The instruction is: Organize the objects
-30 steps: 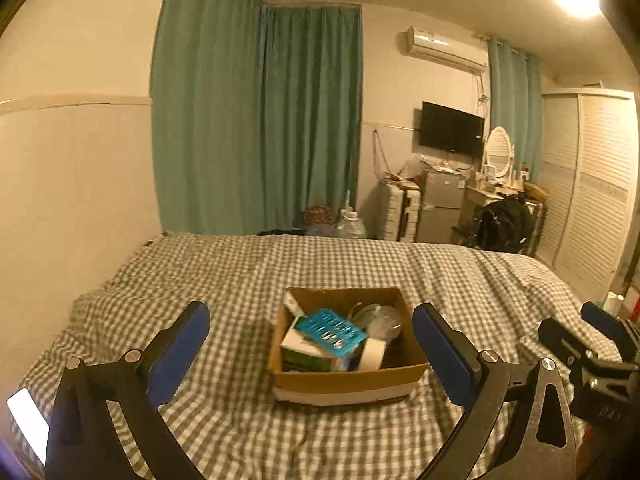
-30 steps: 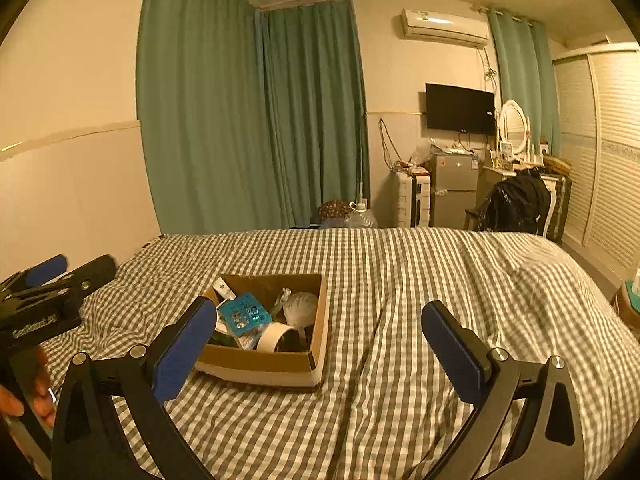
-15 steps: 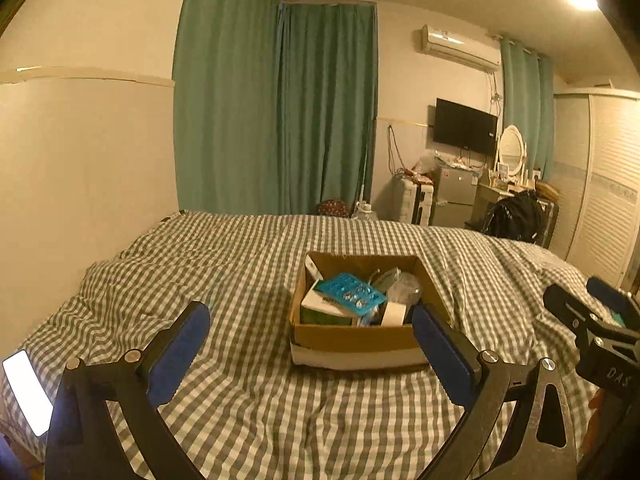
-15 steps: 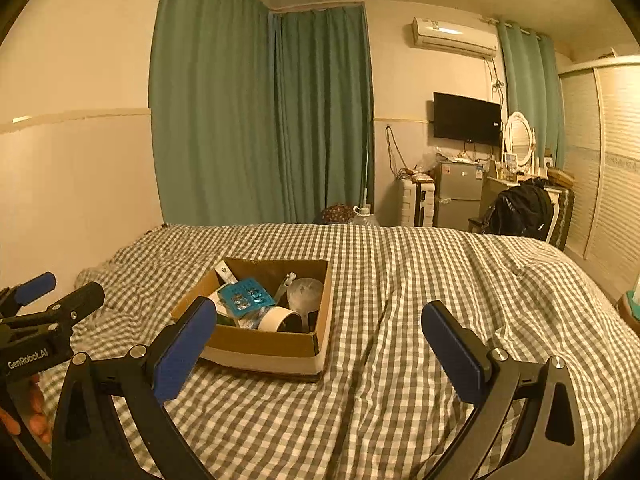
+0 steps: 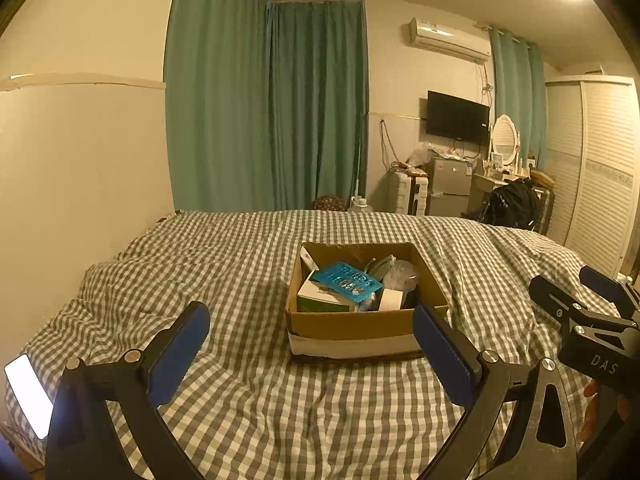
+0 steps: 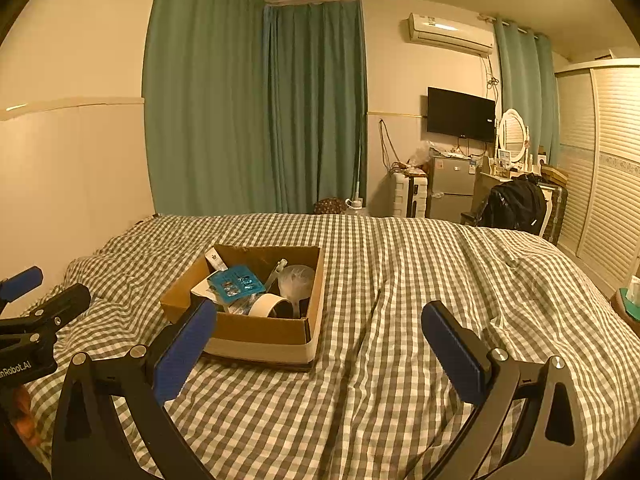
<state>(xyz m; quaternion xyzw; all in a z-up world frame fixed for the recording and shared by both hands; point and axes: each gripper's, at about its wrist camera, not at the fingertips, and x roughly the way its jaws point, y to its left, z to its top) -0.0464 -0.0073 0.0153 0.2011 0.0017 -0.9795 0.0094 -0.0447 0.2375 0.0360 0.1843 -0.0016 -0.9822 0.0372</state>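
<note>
At 6 o'clock in each wrist view sits that view's own gripper: left gripper (image 5: 310, 346) and right gripper (image 6: 318, 346), both spread wide, nothing between the blue pads, both hanging above the checked bedspread (image 5: 240, 392) with no contact. From the left gripper, the cardboard box (image 5: 362, 326) is dead ahead at 12 o'clock, close, its near wall between the two pads in the picture. From the right gripper the same box (image 6: 256, 336) is at about 11 o'clock, its near left corner hidden behind the left pad. Inside, a loose jumble: a turquoise blister card (image 5: 347, 281) lying on top of a white-and-green carton (image 5: 320, 298), a tape roll (image 6: 269, 306) against the near wall, a clear plastic cup (image 6: 295, 280) toward the right wall, a small white box (image 5: 308, 259) propped in the far left corner. No loose items visible on the cover around the box. Stage is ambiguous: items piled in the box fits either a collection that is done or a box yet to be sorted out. Judgement only: any next grasp means tilting a gripper down over the rim; the flat card on top offers thin edges, so a pinch there needs care. Soft bedding under the box may let it shift when pushed.
</note>
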